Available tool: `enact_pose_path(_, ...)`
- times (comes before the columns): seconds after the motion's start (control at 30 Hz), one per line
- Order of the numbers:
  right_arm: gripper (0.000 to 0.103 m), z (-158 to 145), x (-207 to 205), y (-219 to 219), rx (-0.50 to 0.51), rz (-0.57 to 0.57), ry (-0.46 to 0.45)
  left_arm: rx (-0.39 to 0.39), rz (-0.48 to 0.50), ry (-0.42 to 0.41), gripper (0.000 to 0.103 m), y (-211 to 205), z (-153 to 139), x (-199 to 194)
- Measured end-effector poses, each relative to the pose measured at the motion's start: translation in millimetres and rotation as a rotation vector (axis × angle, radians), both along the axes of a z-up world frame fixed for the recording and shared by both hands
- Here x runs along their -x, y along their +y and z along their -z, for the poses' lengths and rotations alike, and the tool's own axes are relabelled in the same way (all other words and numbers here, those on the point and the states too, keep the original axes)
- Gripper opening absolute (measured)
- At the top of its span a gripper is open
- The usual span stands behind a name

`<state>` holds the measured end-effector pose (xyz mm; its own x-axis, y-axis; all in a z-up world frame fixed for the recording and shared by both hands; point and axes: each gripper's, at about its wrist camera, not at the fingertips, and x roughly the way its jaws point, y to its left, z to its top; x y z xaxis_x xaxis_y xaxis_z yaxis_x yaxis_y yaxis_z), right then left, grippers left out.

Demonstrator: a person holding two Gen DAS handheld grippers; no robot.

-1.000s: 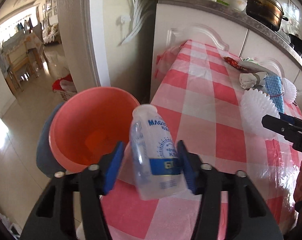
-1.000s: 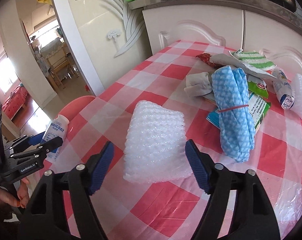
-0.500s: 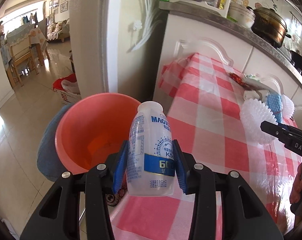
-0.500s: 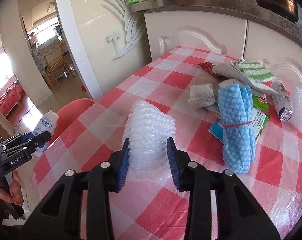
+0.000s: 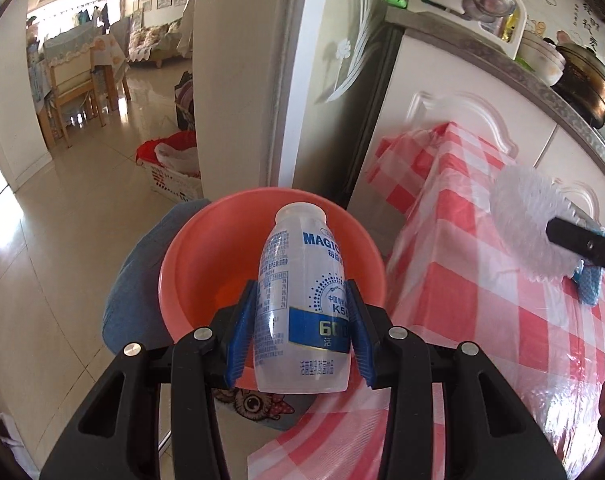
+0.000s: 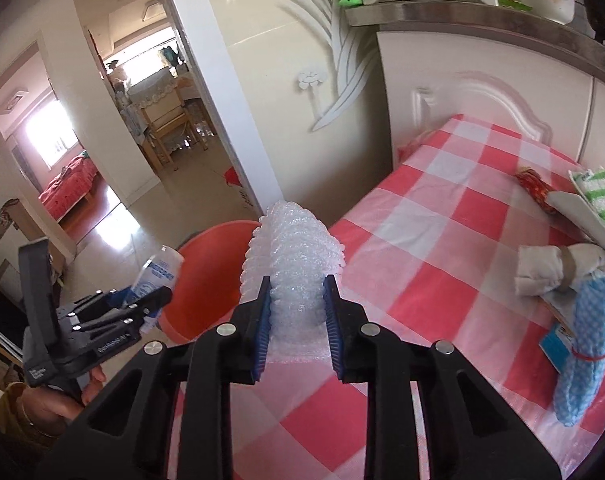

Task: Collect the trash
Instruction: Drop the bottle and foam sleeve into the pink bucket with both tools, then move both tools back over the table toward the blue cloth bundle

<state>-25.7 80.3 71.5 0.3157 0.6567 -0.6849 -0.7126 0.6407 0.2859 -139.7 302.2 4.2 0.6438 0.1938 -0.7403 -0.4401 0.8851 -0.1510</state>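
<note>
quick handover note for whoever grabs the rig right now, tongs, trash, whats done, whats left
Left tongs: shut on the empty plastic bottle, above the orange basin.
Right tongs: closing on the bubble wrap, by the table edge near the basin.
Done: nothing visibly dropped in.
Left: drop both; then the blue cloth roll, white wad and wrappers on the checked table.

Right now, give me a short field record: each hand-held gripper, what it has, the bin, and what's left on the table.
left hand-held gripper: shut on plastic bottle, held over the bin
right hand-held gripper: jaws closing, pads pressing on bubble wrap, lifted off the table
bin: orange basin beside the table edge, looks empty
table: red checked cloth
left on table: blue cloth roll, white rag, wrappers
</note>
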Motion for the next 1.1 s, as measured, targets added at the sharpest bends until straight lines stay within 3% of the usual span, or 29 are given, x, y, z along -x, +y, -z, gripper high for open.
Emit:
enact_pose_path(0.3, 0.027, 25.8, -11.4, 77.8, -0.019, -0.113, 0.163, 0.074, -0.035, 0.05, 0.044, 27.8, 25.3, -11.4)
enact_pose_path(0.43, 0.029, 33.4, -13.6, 99.4, -0.016, -0.128, 0.179, 0.086, -0.029, 0.073, 0.044, 33.4, 34.3, -21.0)
enact_pose_path(0.6, 0.045, 42.8, -13.8, 113.2, 0.023, -0.119, 0.167, 0.12, -0.031, 0.094, 0.044, 39.5, 44.2, -30.6)
enact_pose_path(0.67, 0.054, 45.1, -11.8, 111.8, 0.036, -0.117, 0.157, 0.127, -0.022, 0.099, 0.049, 39.0, 45.2, -33.0)
enact_pose_path(0.73, 0.06, 46.5, -8.1, 107.1, 0.032, -0.107, 0.151, 0.115, -0.032, 0.085, 0.064, 38.5, 43.2, -31.3)
enact_pose_path(0.8, 0.062, 47.3, -5.1, 103.2, 0.025, -0.1, 0.136, 0.1, -0.04, 0.072, 0.069, 38.6, 40.9, -29.1)
enact_pose_path(1.03, 0.071, 33.8, 3.4, 76.2, -0.026, -0.065, 0.074, 0.057, -0.078, 0.016, 0.081, 41.5, 21.9, -20.6)
enact_pose_path(1.1, 0.079, 28.2, 4.2, 64.0, -0.038, -0.033, 0.062, 0.048, -0.085, 0.004, 0.083, 39.8, 15.0, -19.2)
